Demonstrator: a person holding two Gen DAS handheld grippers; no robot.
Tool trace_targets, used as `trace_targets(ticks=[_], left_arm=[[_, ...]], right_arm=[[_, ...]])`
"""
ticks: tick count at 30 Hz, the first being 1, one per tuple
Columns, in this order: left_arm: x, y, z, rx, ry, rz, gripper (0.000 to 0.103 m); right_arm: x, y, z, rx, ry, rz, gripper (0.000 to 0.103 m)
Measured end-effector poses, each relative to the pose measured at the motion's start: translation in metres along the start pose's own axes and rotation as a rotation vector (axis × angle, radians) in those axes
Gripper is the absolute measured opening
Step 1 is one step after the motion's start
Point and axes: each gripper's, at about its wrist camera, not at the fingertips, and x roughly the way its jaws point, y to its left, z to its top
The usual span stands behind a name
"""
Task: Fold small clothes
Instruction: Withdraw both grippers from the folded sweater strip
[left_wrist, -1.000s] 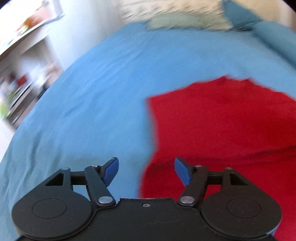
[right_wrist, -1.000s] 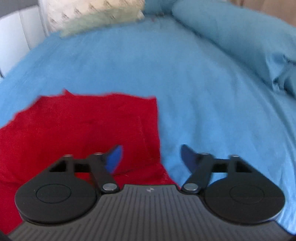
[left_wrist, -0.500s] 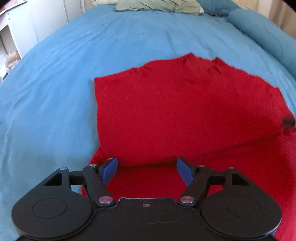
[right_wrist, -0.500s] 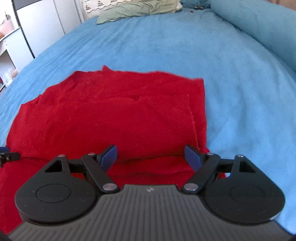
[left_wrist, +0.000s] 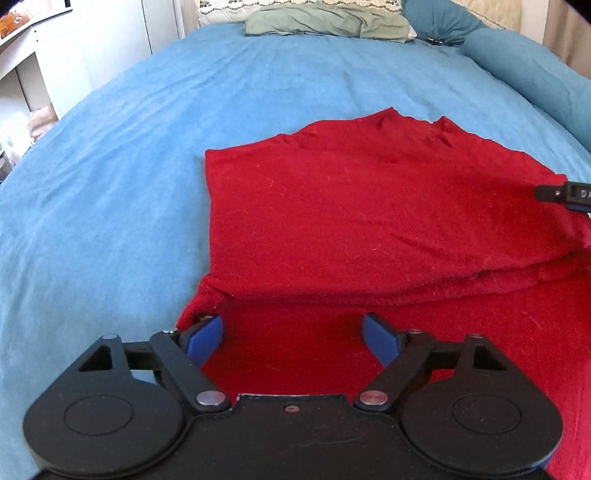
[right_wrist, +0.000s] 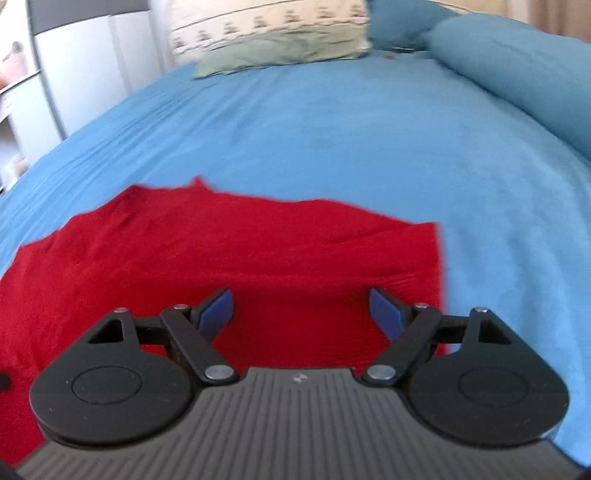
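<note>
Hovering both tools over the red garment (left_wrist: 369, 206), which lies flat on the blue bedsheet (left_wrist: 110, 184) with a folded layer on top whose thick fold edge runs across just ahead of the fingertips. Left gripper (left_wrist: 293, 338): jaws opening, wide, only flat cloth beneath them, nothing pinched. Right gripper (right_wrist: 302, 312): jaws spread, released, over the garment's right near corner; view is blurred.

Risks from here:
- Pinching one layer only at the fold edge: top layer peels, fold comes undone.
- Left tool sits at the garment's left edge, where a small bunched corner sticks out; grabbing that lump skews the next fold.
- Uneven grip points left vs right: crooked crease.
- Fingers catching bedsheet with the knit drags both.
</note>
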Motion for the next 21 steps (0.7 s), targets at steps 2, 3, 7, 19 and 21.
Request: trace_targets(ticks=[2, 3, 7, 19, 21], left_arm=[[-0.007, 0.0, 0.003, 0.011, -0.007, 0.025, 0.087], [-0.015, 0.0, 0.005, 0.02, -0.023, 0.043, 0.087], [-0.058, 0.003, 0.013, 0.039, -0.119, 0.064, 0.087], [-0.162, 0.013, -0.008, 0.035, -0.337, 0.06, 0.091], [-0.174, 0.017, -0.023, 0.015, -0.368, 0.052, 0.091]], right_arm=[[-0.012, -0.003, 0.005, 0.002, -0.008, 0.015, 0.097], [-0.023, -0.003, 0.008, -0.002, -0.026, 0.011, 0.097], [-0.069, -0.006, 0.023, -0.002, -0.111, 0.024, 0.098], [-0.225, -0.028, -0.006, -0.053, -0.264, 0.077, 0.099], [-0.246, -0.036, -0.022, -0.067, -0.28, 0.106, 0.1]])
